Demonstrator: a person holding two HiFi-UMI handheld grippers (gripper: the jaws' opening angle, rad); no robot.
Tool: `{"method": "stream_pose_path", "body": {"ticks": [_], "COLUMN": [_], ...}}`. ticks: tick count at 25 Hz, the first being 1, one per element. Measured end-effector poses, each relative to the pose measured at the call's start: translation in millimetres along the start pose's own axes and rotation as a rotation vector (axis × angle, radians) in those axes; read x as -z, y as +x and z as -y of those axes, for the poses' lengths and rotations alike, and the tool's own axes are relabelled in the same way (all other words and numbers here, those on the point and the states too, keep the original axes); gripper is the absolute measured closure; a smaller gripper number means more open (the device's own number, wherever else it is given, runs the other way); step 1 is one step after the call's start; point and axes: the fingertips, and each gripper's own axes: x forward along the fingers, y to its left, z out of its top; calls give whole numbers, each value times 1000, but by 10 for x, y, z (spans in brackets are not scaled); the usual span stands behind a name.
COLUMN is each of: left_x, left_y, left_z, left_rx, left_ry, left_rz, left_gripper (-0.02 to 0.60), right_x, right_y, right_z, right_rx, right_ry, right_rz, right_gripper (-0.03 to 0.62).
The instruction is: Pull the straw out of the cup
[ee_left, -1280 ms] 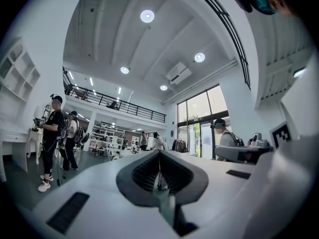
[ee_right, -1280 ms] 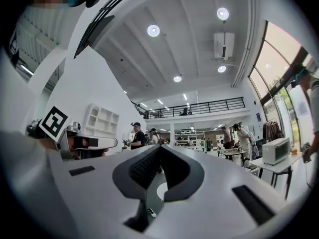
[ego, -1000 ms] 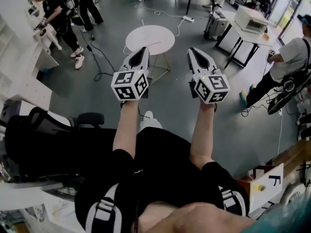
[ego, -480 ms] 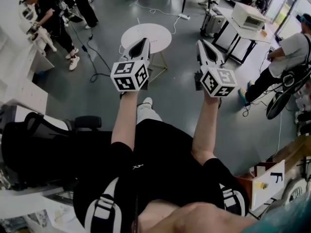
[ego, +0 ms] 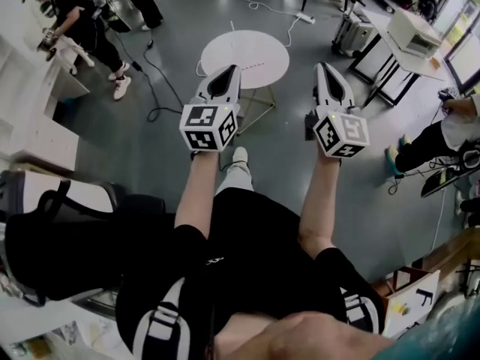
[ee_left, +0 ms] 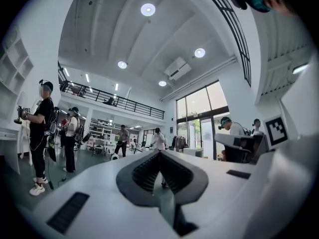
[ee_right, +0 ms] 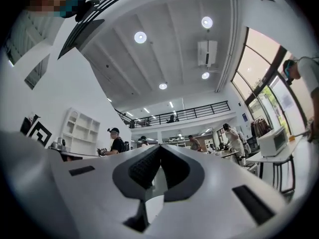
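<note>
No cup and no straw show in any view. In the head view both arms are stretched out in front of the body, above the grey floor. My left gripper (ego: 231, 70) points toward a round white table (ego: 259, 47), its jaws closed with nothing between them. My right gripper (ego: 322, 66) is held level beside it, also shut and empty. In the left gripper view the left gripper (ee_left: 159, 152) has its dark pads meeting at the tip. In the right gripper view the right gripper (ee_right: 160, 146) shows the same. Both gripper cameras look across the room.
A black chair (ego: 52, 227) stands at my left. A person (ego: 71, 17) works at white shelves at far left, and another person (ego: 442, 137) stands at right. A desk with a white box (ego: 416, 32) is at back right. Cables (ego: 150, 88) trail over the floor.
Both grippers stay shut and side by side. They have drifted slightly right in the head view, and the round table now sits just beyond their tips.
</note>
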Motion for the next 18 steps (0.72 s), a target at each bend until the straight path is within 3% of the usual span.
{"method": "stream_pose_path", "body": {"ticks": [6,10,14,18], "left_x": [139,208,501,681], "left_y": [572,962,1306,1739], "left_z": [-867,-1354,-1775,-2082], "left_rx": [-81,-74,-123,-108], "left_ry": [-51,-172,-164,-156], "left_rz": [-78,-90,-146,-169], "left_gripper": [572,572,572,572], "right_x": [461,898,1359,1447], "right_y": [964,1560,1999,2489], "right_z": [-77,-95,-75,10], "right_rx": [-10,-42,-75,-81], "right_ry": [5,-7,2,-4], "right_rz": [-53,-145,-225,-201], "right_gripper": [577,577,577,577]}}
